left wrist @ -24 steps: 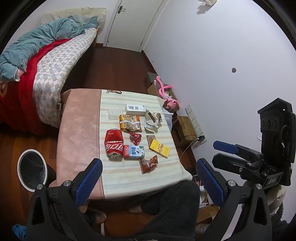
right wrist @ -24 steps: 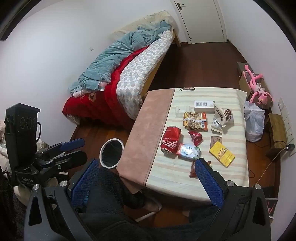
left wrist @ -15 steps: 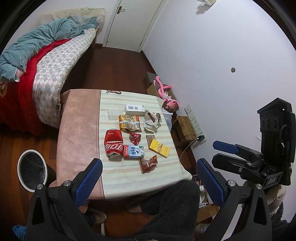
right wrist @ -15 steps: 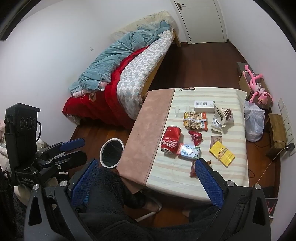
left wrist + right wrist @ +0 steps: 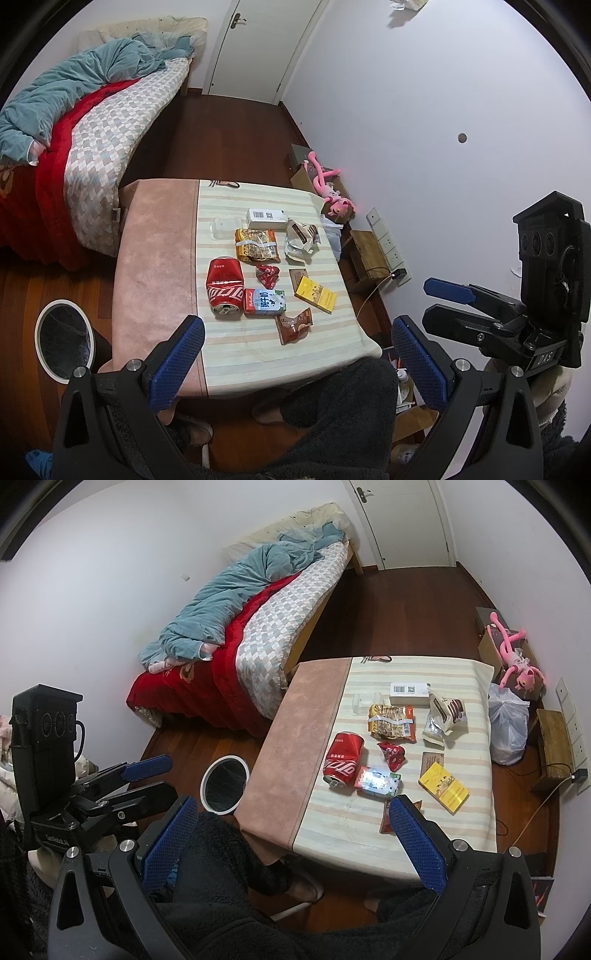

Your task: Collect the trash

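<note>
Trash lies on the striped cloth of a low table (image 5: 155, 258): a dented red cola can (image 5: 224, 286), a milk carton (image 5: 264, 301), a red wrapper (image 5: 268, 275), a yellow box (image 5: 315, 294), a brown wrapper (image 5: 293, 325), an orange snack bag (image 5: 256, 245), a silver bag (image 5: 301, 240) and a white box (image 5: 266, 218). A white-rimmed bin (image 5: 62, 341) stands on the floor left of the table. My left gripper (image 5: 297, 325) hangs open and empty above the near table edge. My right gripper (image 5: 291, 805) is also open and empty, high over the can (image 5: 343, 762).
A bed (image 5: 258, 627) with red and teal covers lies beyond the bin (image 5: 224, 782). Right of the table are a white plastic bag (image 5: 508, 727), a wooden stool (image 5: 369, 254), a pink plush toy (image 5: 332, 192) and a cable. A person's dark-clad legs sit under the near edge.
</note>
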The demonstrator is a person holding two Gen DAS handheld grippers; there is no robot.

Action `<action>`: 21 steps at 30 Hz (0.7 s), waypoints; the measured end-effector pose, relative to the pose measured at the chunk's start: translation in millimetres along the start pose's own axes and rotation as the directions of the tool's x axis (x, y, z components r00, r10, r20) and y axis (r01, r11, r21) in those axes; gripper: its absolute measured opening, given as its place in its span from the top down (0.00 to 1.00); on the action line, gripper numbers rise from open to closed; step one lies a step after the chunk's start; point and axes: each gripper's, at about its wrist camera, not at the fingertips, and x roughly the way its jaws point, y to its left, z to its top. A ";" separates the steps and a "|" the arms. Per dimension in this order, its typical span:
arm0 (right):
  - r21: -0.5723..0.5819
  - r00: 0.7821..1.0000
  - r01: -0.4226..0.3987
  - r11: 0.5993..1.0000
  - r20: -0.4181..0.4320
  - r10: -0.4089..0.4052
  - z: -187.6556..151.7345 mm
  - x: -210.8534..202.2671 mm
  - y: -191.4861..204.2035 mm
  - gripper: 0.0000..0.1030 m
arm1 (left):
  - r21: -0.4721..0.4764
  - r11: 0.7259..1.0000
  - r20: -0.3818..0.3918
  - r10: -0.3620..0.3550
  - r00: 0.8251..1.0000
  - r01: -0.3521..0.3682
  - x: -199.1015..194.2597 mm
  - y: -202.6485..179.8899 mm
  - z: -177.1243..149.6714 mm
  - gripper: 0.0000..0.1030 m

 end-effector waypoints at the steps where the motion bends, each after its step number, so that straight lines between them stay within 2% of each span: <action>1: 0.002 1.000 -0.001 1.000 0.000 0.001 -0.3 -0.2 -0.1 0.00 | 0.000 1.000 0.000 -0.001 1.000 0.001 -1.3 -1.2 0.5 0.00; 21: 0.002 1.000 -0.002 1.000 0.003 0.002 -1.6 -0.3 0.5 0.00 | 0.004 1.000 0.000 0.003 1.000 -0.003 -4.0 -6.0 3.5 0.00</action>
